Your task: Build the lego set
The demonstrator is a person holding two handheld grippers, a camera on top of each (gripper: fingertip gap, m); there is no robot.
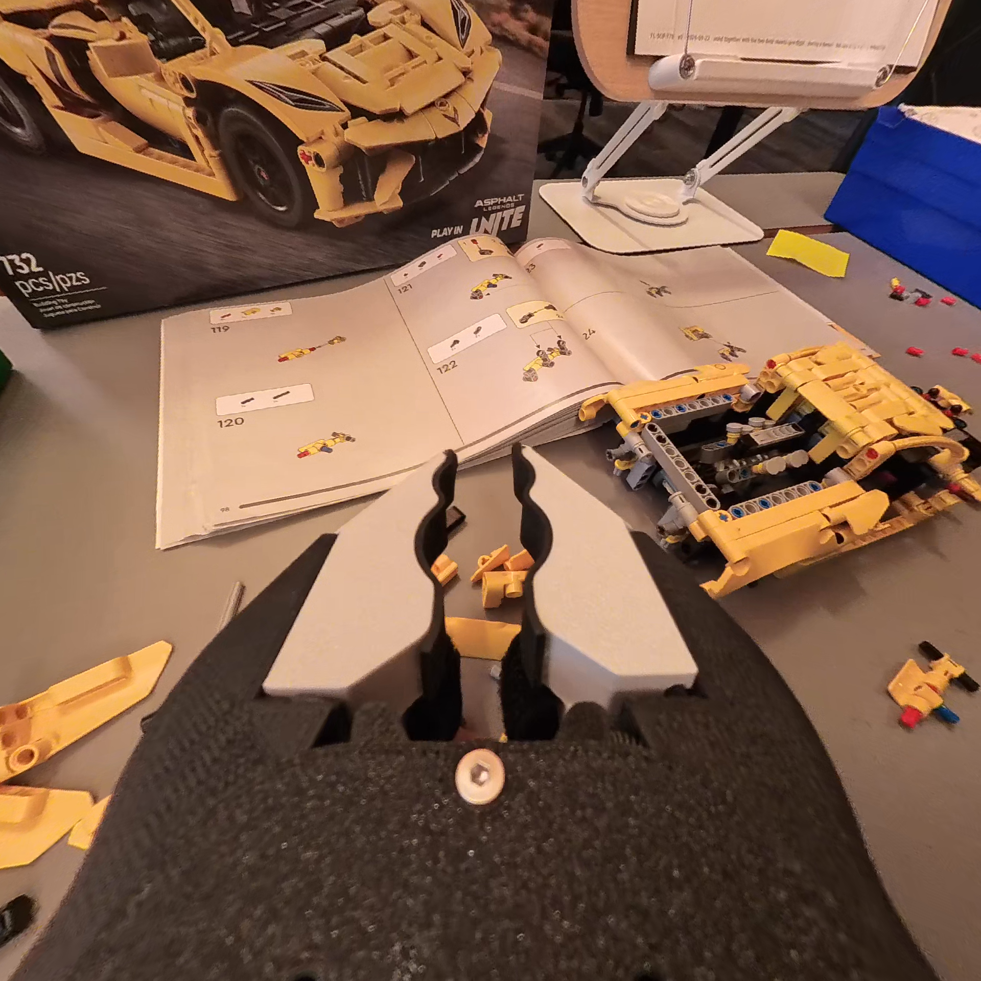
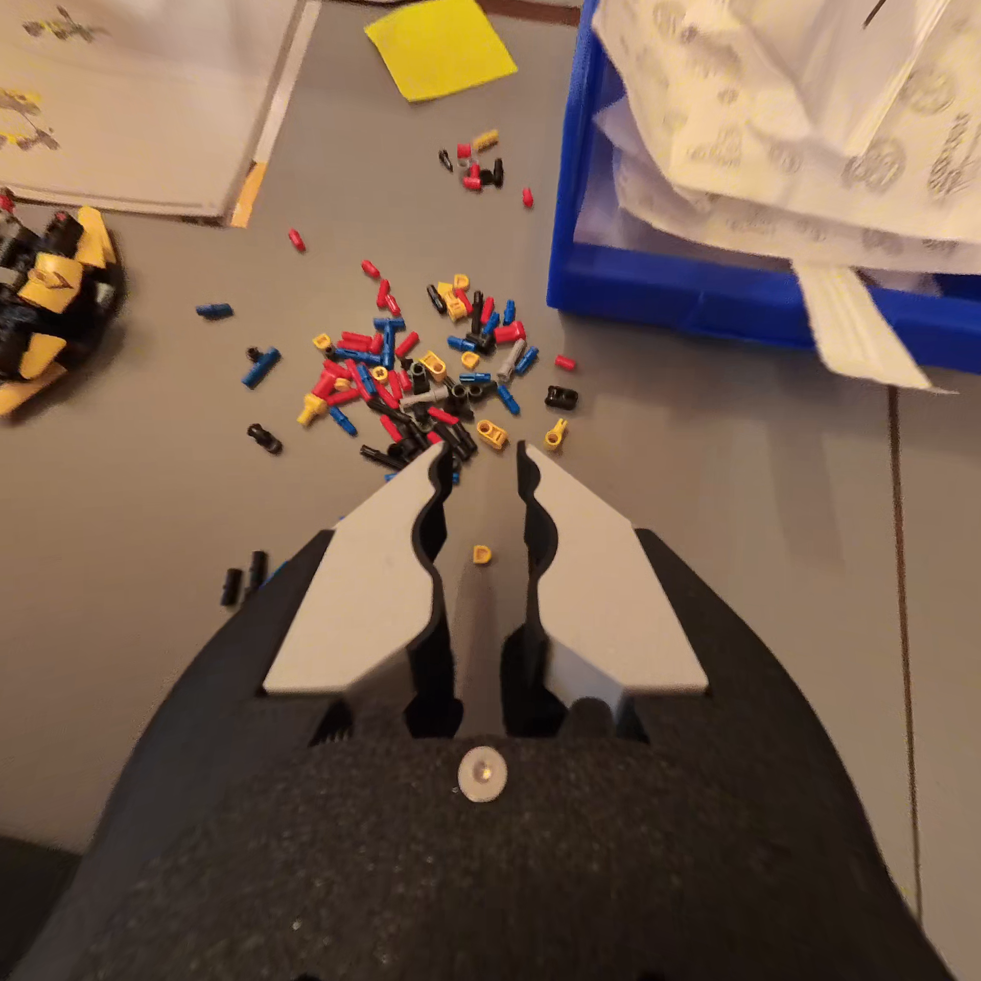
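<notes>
The half-built yellow car [image 1: 785,467] lies on the grey table at the right of the left wrist view; part of it shows at the left edge of the right wrist view [image 2: 48,297]. My left gripper [image 1: 483,456] is open and empty, above several small yellow pieces [image 1: 499,576], in front of the open instruction booklet [image 1: 340,393]. My right gripper [image 2: 480,448] is open and empty, its tips at the near edge of a heap of small red, blue, black and yellow pins [image 2: 414,371]. One small yellow piece [image 2: 481,554] lies on the table between its fingers.
The set's box [image 1: 255,148] stands at the back left. A white stand [image 1: 653,212] with a sheet is behind the booklet. A blue bin [image 2: 690,297] with paper bags is at the right. Yellow panels [image 1: 69,706] lie at the left; a small yellow sub-assembly [image 1: 929,690] at the right; a yellow note [image 2: 440,48]. There is about 55 centimeters between the tips of the two grippers. The small yellow sub-assembly [image 1: 929,690] lies some 20 centimeters from my left tips, 35 centimeters from my right tips.
</notes>
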